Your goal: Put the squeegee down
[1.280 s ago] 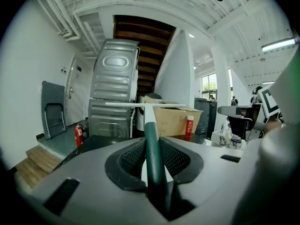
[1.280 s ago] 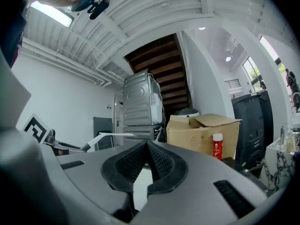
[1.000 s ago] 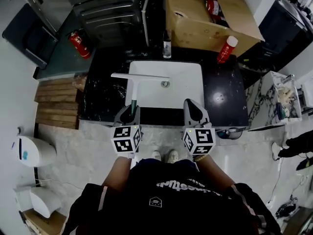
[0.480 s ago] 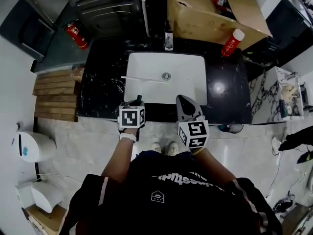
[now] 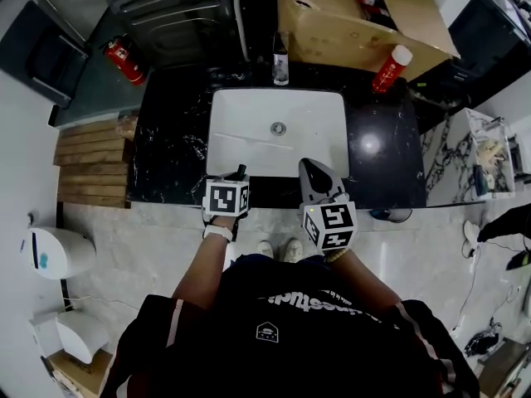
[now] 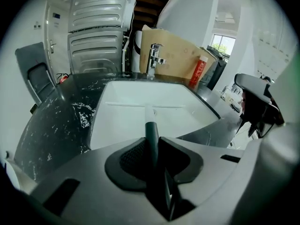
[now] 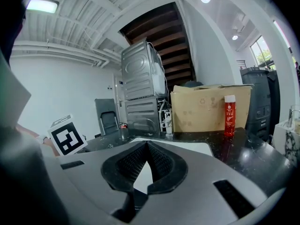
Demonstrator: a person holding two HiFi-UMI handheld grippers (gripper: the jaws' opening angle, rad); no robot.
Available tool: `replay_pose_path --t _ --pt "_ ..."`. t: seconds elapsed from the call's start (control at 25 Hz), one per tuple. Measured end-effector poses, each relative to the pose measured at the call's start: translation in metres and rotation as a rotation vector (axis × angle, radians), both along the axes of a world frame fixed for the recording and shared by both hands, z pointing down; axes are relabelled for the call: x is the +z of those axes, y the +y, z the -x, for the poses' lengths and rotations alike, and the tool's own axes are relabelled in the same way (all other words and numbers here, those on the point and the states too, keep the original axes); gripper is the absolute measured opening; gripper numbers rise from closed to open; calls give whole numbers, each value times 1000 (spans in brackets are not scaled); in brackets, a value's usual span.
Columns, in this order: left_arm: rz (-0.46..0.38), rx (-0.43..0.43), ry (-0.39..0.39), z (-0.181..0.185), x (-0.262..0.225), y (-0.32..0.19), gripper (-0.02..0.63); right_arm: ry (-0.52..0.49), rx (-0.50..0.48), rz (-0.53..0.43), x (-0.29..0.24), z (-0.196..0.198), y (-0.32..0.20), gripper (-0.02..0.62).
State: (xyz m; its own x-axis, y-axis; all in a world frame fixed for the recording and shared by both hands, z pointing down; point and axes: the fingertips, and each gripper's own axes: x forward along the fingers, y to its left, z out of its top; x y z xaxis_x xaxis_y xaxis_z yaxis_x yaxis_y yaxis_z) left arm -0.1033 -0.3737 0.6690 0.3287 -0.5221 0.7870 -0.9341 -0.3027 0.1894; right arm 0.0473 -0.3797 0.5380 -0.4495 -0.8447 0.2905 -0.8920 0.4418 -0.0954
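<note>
We now hold the squeegee (image 6: 151, 131) lower than a second ago: its blade seems to rest in the white sink (image 6: 117, 125), with the handle clamped in our left hand-held gripper (image 6: 151, 146). Only the release remains, we judge. Our right hand-held gripper (image 7: 146, 146) is together and empty.

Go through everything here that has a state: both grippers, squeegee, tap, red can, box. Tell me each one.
Left gripper: shut on the squeegee's dark handle.
Right gripper: shut, nothing between its jaws.
Squeegee: held by its handle, blade down inside the sink.
Tap: off, no water running.
Red can: upright, white cap on.
Cardboard box: top open.
</note>
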Motion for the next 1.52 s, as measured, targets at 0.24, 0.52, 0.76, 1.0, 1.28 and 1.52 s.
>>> replay_pose_path --t 0.24,0.52,0.76,1.0,1.28,1.52 --pt "-32 -10 -15 2 1 -5 107 4 20 -4 -2 -8 -1 37" --pt "-125 -7 -20 3 -27 -11 143 -9 37 -40 -23 -17 1 37" --pt "-357 -9 -13 9 -107 -22 102 -38 46 -133 -75 -29 2 38" --pt "-718 19 188 2 -239 -17 14 -63 53 -263 -152 -47 7 38" --pt "-946 52 239 -10 -333 -1 14 -93 66 -347 -216 -61 20 37" --pt "-992 59 269 -12 -352 7 14 -96 69 -368 -228 -63 30 37"
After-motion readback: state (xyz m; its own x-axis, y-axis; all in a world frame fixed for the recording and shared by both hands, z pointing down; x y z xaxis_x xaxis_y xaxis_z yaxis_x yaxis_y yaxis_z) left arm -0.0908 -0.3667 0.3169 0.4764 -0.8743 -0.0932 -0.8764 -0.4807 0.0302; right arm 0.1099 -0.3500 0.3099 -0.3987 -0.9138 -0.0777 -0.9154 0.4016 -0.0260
